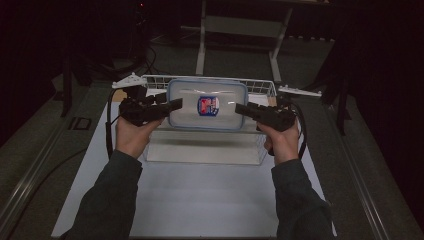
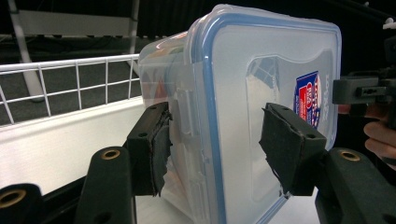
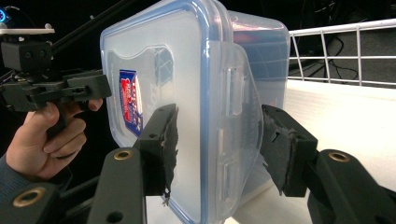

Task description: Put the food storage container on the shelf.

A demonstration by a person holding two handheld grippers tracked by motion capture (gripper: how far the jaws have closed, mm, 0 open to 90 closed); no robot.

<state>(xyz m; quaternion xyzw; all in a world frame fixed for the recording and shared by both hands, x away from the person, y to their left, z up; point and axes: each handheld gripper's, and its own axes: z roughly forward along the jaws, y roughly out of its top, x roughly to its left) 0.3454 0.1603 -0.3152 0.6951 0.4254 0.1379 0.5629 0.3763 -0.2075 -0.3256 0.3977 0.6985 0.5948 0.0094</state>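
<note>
A clear plastic container (image 1: 207, 117) with a blue-sealed lid and a red and blue label hangs lid-up over the white basket (image 1: 250, 84), between my two grippers. My left gripper (image 1: 176, 104) straddles its left end. In the left gripper view the container (image 2: 233, 93) sits between the jaws of the left gripper (image 2: 215, 144): one pad touches the side latch and the other stands off the lid. My right gripper (image 1: 240, 108) holds the other end. In the right gripper view, the right gripper (image 3: 217, 144) has its pads against the lid and a flared latch of the container (image 3: 187, 70).
The basket's wire rim (image 2: 70, 70) runs behind the container and has a white liner (image 3: 341, 107). It stands on a white mat (image 1: 200, 200) on a grey table. A metal frame (image 1: 202, 40) stands beyond it, in a dark room.
</note>
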